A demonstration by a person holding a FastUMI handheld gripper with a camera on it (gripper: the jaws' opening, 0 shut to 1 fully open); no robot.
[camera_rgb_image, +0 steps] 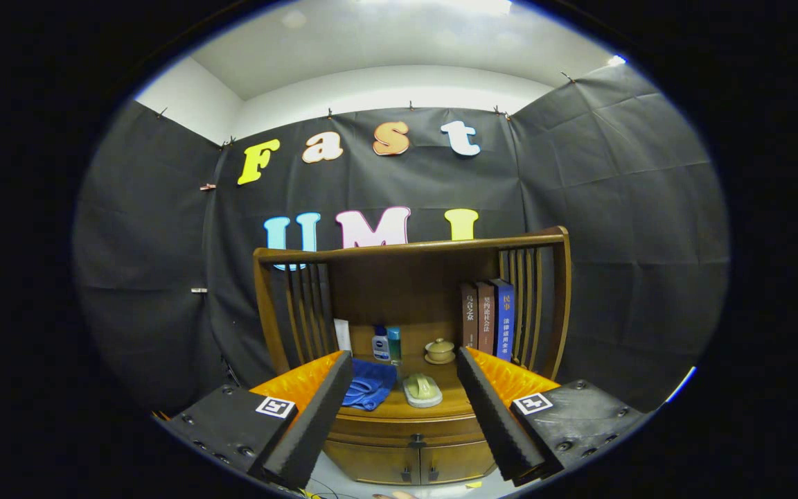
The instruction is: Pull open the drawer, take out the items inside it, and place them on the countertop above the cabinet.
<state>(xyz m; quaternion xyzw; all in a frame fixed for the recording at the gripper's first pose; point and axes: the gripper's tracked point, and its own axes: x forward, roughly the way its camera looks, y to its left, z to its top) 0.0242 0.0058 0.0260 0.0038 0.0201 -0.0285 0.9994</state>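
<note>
A small wooden cabinet [406, 443] stands ahead against the booth wall, with a slatted wooden back and sides. Its drawer [409, 431] sits flush under the countertop, with a small dark knob [416, 438] at its middle. My gripper [404, 360] is open, held well back from the cabinet, with nothing between its fingers. The countertop [406, 410] shows in the gap between the fingers. On it lie a blue cloth [369, 388] at the left and a pale green brush-like object on a tray [422, 389] beside it.
At the back of the countertop stand a white bottle with a blue cap [380, 344], a small lidded pot on a saucer [439, 351] and three upright books [488, 317]. Two lower cabinet doors [416, 464] sit below the drawer. A light floor [343, 485] lies beneath.
</note>
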